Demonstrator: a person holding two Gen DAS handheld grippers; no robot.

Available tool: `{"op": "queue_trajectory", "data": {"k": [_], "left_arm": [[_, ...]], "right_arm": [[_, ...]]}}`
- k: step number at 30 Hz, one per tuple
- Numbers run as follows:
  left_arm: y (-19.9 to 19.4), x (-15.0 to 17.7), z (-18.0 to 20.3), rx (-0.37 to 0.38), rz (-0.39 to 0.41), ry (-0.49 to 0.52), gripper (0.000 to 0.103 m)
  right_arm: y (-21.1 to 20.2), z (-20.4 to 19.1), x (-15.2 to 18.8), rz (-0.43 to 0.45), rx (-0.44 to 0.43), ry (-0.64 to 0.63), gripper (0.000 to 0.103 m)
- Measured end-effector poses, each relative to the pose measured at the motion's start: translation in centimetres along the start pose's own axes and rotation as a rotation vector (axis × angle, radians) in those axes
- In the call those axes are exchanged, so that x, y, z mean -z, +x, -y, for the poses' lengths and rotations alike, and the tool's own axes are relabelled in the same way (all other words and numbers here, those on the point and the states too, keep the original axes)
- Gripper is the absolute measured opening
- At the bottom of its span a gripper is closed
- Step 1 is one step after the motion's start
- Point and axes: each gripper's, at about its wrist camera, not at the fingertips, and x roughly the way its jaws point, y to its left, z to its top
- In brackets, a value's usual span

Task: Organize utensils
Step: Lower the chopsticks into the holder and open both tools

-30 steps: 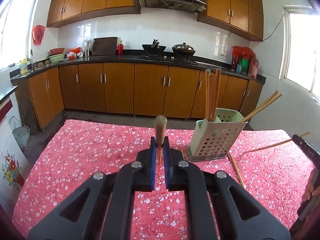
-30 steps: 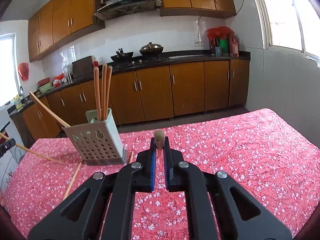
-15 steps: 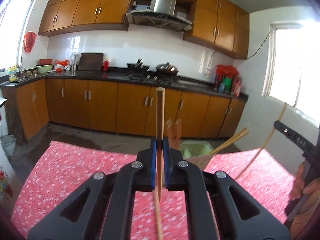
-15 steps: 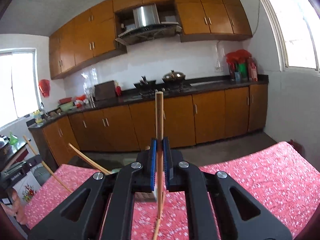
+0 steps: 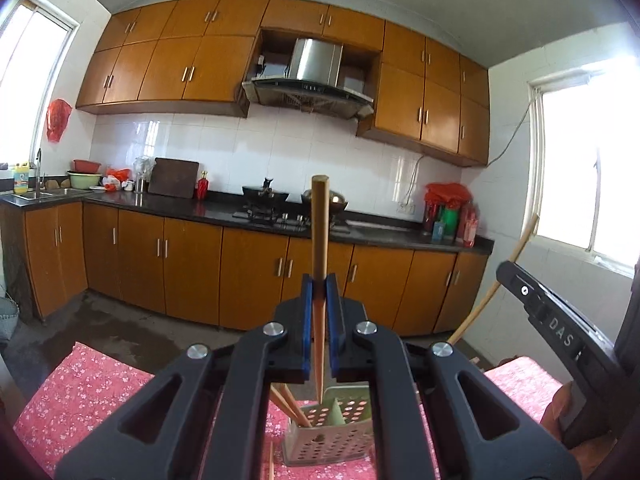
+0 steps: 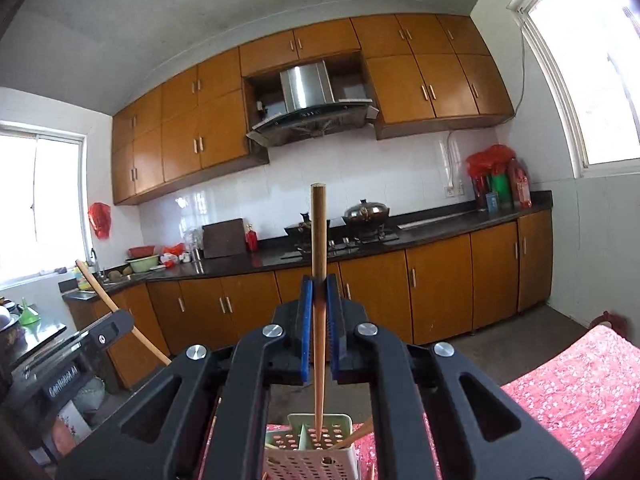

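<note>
My left gripper (image 5: 319, 280) is shut on a wooden chopstick (image 5: 319, 232) held upright, its lower tip just above the pale green perforated utensil holder (image 5: 332, 436). Two chopsticks (image 5: 288, 404) lean inside that holder. My right gripper (image 6: 319, 280) is shut on another chopstick (image 6: 319, 240), also upright, its tip reaching into the holder (image 6: 312, 456). The right gripper (image 5: 560, 332) with its chopstick shows at the right of the left wrist view. The left gripper (image 6: 68, 364) shows at the left of the right wrist view.
The holder stands on a table with a red floral cloth (image 5: 84, 396), (image 6: 568, 392). A loose chopstick (image 5: 271, 460) lies on the cloth beside the holder. Brown kitchen cabinets and a dark counter (image 5: 248, 220) run along the far wall.
Both grippers have risen and tilted their chopsticks upright, then moved over the holder. The chopstick tips now point down at the holder's compartments.
</note>
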Motion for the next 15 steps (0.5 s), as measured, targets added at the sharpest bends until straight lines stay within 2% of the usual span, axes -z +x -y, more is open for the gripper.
{"op": "queue_trajectory", "data": {"k": [5, 6, 7, 8, 9, 15], "left_arm": [[2.3, 1.9, 0.0, -0.007, -0.075, -0.008, 0.008], [2.4, 2.0, -0.2, -0.005, -0.078, -0.014, 0.01], [2.1, 1.9, -0.5, -0.009, -0.073, -0.018, 0.012], [1.8, 1.8, -0.7, -0.015, -0.07, -0.02, 0.017], [1.6, 1.6, -1.0, -0.017, -0.068, -0.027, 0.023], [-2.4, 1.2, -4.2, -0.061, -0.054, -0.068, 0.035]], "right_arm": [[1.5, 0.0, 2.0, -0.096, 0.017, -0.021, 0.009], [1.1, 0.3, 2.1, -0.091, 0.025, -0.024, 0.019], [0.7, 0.6, 2.1, -0.082, 0.034, -0.021, 0.045], [0.1, 0.9, 1.9, -0.066, 0.046, -0.013, 0.06], [-0.8, 1.6, 1.6, -0.051, 0.054, 0.0, 0.061], [-3.9, 5.5, 1.3, -0.074, 0.145, 0.048, 0.061]]}}
